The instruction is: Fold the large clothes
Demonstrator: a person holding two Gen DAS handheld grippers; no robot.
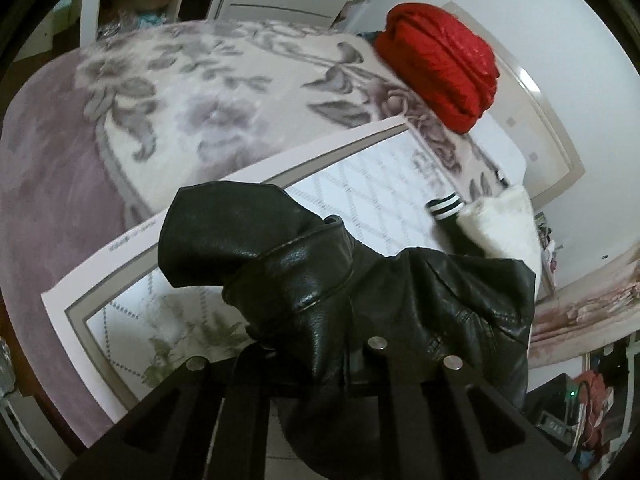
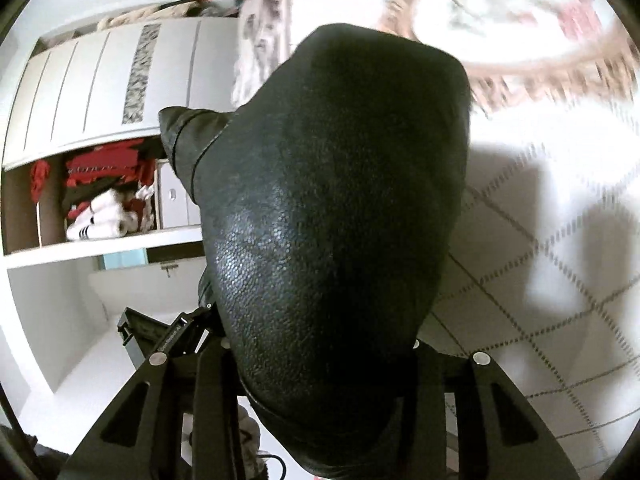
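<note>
A black leather jacket [image 1: 320, 280] hangs bunched in my left gripper [image 1: 320, 364], which is shut on its folded edge and holds it above the bed. A white fleecy part with a black-and-white striped cuff [image 1: 444, 206] shows behind it at the right. In the right wrist view the same black leather jacket [image 2: 332, 208] fills the middle and drapes over my right gripper [image 2: 320, 360], which is shut on it. The fingertips of both grippers are hidden by leather.
A white quilted cover [image 1: 360, 196] lies on the bed over a floral blanket [image 1: 192, 96]. A folded red puffer jacket [image 1: 440, 64] sits at the far end of the bed. An open wardrobe [image 2: 100, 184] holds red and white clothes. A patterned rug [image 2: 520, 20] lies beyond.
</note>
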